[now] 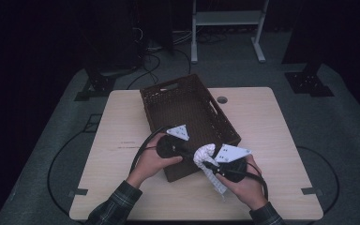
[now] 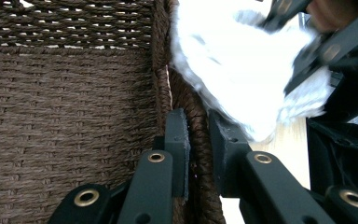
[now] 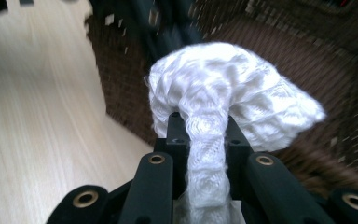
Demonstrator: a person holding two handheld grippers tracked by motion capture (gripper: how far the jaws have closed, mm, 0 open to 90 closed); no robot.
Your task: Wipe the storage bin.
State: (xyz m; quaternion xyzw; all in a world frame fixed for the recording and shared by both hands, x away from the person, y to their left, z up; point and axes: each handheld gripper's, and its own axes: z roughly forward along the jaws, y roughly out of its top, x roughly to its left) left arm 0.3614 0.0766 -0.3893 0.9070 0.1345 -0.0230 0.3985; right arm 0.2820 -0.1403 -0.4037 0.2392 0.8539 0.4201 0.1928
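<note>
**Towel almost in the basket, just not dropped yet**

So here's where we are. Our left gripper [image 2: 198, 140] is pinching the near wall of the brown wicker basket [image 1: 168, 101], one jaw inside and one outside, with the woven rim squeezed between them. That looks like it's just there to steady the thing.

Our right gripper [image 3: 200, 130] has the white towel [image 3: 233, 93] clamped tight between its jaws. A bunched-up wad of it bulges out past the tips, and the rest trails back down under the gripper. From above, the towel [image 1: 206, 157] sits right at the basket's near right corner, the bunched end up over the rim, the tail hanging outside over the wooden table [image 1: 272, 122].

As far as we can judge, the pickup is done and the carry is mostly done. What's left is getting the whole towel over the wall, letting go, and making sure the dangling tail goes in too. The basket looks empty inside so far.
</note>
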